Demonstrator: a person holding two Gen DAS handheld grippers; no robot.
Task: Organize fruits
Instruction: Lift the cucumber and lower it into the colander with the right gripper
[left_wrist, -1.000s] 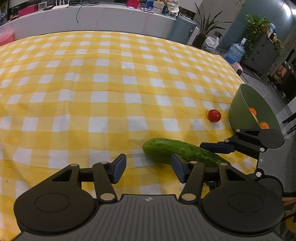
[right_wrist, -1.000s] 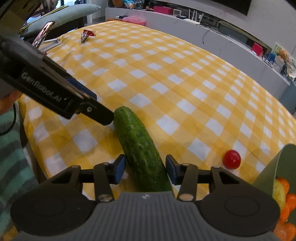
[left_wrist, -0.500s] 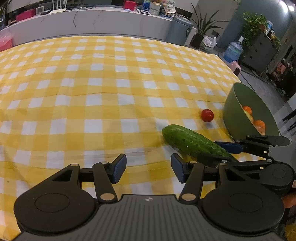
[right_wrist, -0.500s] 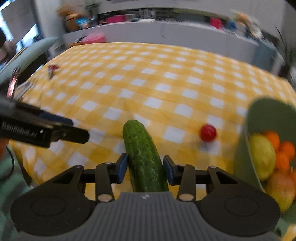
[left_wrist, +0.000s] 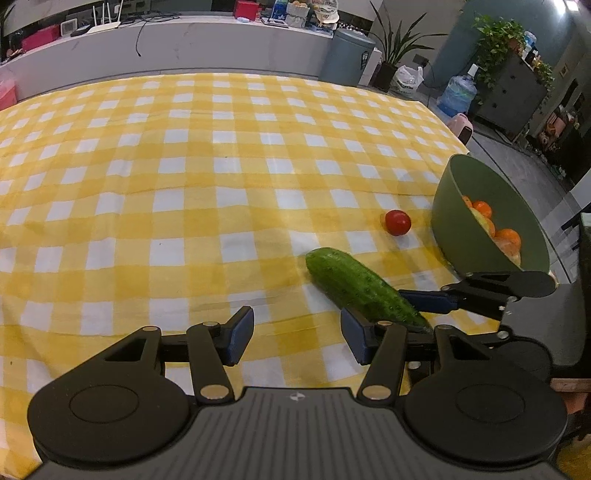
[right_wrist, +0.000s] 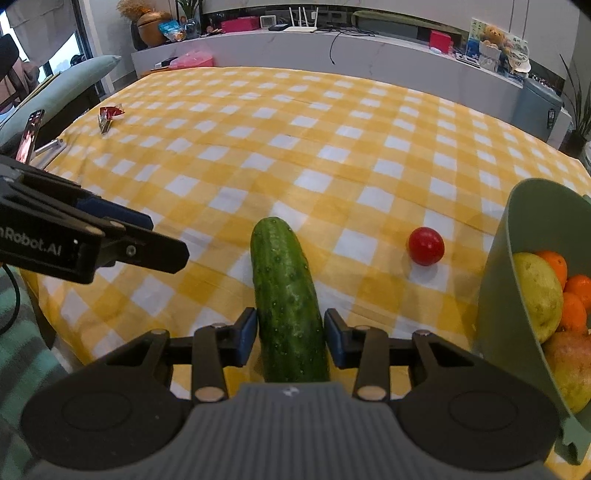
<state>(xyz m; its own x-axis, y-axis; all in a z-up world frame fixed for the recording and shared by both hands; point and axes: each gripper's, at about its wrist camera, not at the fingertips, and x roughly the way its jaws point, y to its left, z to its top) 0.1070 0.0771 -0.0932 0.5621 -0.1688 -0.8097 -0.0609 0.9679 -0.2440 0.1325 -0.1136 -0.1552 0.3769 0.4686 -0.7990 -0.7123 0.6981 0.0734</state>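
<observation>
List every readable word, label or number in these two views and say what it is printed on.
"nRobot.AI": white letters, start cut off by the frame edge, on the black left gripper in the right wrist view.
Labels on the grey bin and the blue water jug: too small to read.

The matte black two-finger left gripper (left_wrist: 297, 334) has angular link arms, silver rivets, round black discs and a ribbed grey housing. Its fingers (left_wrist: 242, 334) carry dark blue pads. The matching black right gripper (right_wrist: 290, 338) looks alike; white "Robot.AI" lettering marks the left one's side.
</observation>
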